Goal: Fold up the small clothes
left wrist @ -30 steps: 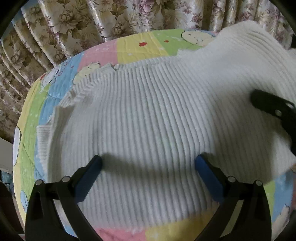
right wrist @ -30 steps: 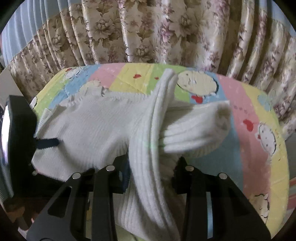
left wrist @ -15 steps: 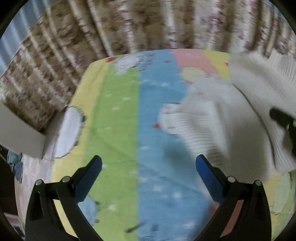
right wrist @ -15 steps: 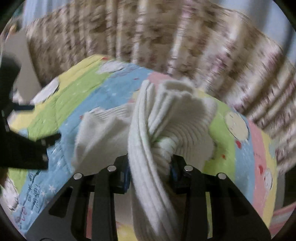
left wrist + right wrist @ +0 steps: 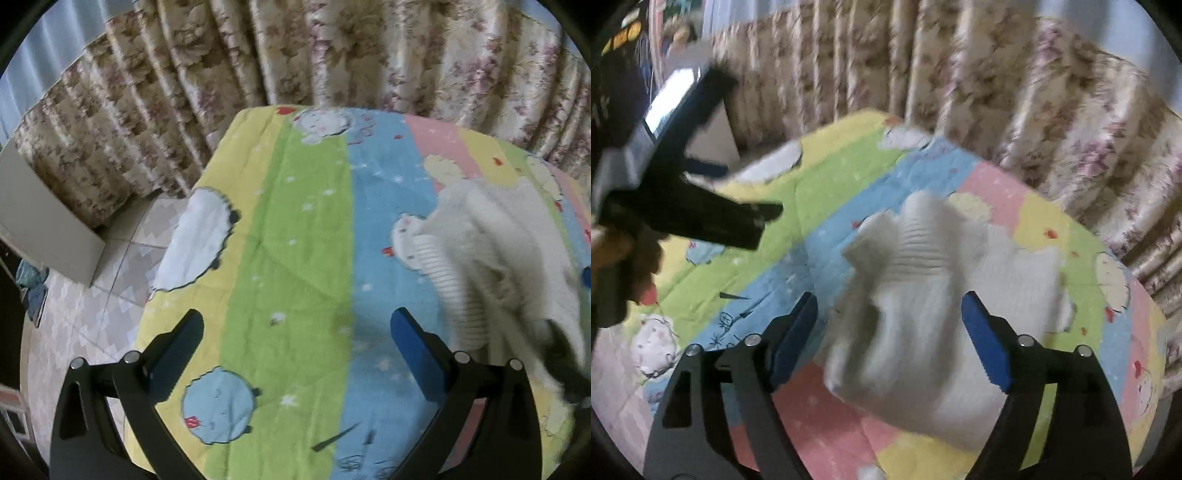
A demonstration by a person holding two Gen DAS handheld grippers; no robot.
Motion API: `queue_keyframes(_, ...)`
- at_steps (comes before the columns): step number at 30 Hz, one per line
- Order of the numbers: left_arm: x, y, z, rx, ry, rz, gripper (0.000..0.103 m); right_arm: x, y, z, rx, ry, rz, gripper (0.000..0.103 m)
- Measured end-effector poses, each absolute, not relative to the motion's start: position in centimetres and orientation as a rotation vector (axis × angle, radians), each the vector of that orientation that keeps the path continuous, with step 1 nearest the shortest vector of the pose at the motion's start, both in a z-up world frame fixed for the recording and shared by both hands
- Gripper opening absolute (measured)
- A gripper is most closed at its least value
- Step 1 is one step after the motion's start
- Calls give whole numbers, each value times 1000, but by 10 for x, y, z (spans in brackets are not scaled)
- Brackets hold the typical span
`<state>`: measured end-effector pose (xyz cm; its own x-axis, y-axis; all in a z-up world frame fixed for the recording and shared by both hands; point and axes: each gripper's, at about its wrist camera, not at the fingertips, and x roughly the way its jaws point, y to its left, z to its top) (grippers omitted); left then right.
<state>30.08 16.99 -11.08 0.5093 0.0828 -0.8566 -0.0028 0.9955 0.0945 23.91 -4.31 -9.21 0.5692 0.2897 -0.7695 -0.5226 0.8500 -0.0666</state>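
The white ribbed knit sweater (image 5: 923, 288) lies bunched in a heap on the colourful cartoon quilt (image 5: 820, 184). My right gripper (image 5: 890, 332) is open, its blue pads standing either side of the heap's near end; motion blur hides whether they touch it. In the left wrist view the sweater (image 5: 498, 258) sits at the far right of the quilt (image 5: 295, 240). My left gripper (image 5: 295, 332) is open over bare quilt, left of the garment, with nothing between its fingers. In the right wrist view the left gripper (image 5: 742, 188) hovers at the upper left, held by a hand (image 5: 613, 251).
Floral curtains (image 5: 332, 55) hang close behind the quilt-covered surface. Its left edge drops to a tiled floor (image 5: 92, 295), where a white board (image 5: 40, 229) leans. A small dark mark (image 5: 332, 439) lies on the quilt near the front.
My right gripper has opened and let go of the sweater, which dropped into a heap. My left gripper swung left off the sweater and now faces bare quilt.
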Motion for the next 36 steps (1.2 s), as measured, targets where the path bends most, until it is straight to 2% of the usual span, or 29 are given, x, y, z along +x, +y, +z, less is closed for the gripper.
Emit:
queue_keyframes(3, 304, 146, -103, 102, 1016, -1, 101, 244, -85, -82, -276, 829, 402, 83)
queue_keyframes(8, 313, 92, -96, 94, 1008, -134, 101, 257, -139, -100, -264, 877, 256, 83)
queue_keyframes(15, 331, 28, -103, 155, 1037, -195, 101, 252, -167, -119, -172, 905, 229, 83)
queue_keyframes(21, 347, 26, -122, 140, 1074, -208, 101, 255, -175, -137, -13, 958, 312, 82)
queue_keyframes(22, 350, 28, -125, 129, 1078, -217, 97, 259, -176, -141, 7, 961, 319, 82)
queue_keyframes(23, 351, 28, -126, 125, 1083, -226, 85, 266, -179, -143, 40, 957, 324, 82)
queue_keyframes(25, 351, 28, -130, 120, 1101, -241, 71, 283, -188, -144, 107, 947, 319, 82)
queue_keyframes(26, 351, 28, -131, 122, 1101, -246, 66, 291, -190, -144, 132, 949, 319, 78)
queue_keyframes(27, 350, 27, -131, 123, 1102, -256, 61, 301, -192, -148, 160, 965, 327, 74)
queue_keyframes(28, 349, 26, -132, 114, 1109, -280, 51, 310, -192, -153, 191, 993, 345, 64)
queue_keyframes(29, 349, 25, -132, 115, 1109, -286, 48, 316, -191, -158, 213, 1013, 362, 55)
queue_keyframes(33, 346, 19, -130, 153, 1090, -299, 32, 322, -179, -166, 230, 1045, 409, 39)
queue_keyframes(34, 345, 20, -128, 150, 1080, -306, 26, 320, -178, -163, 218, 1034, 409, 32)
queue_keyframes(36, 342, 25, -124, 131, 1068, -323, 22, 312, -174, -153, 167, 994, 407, 22)
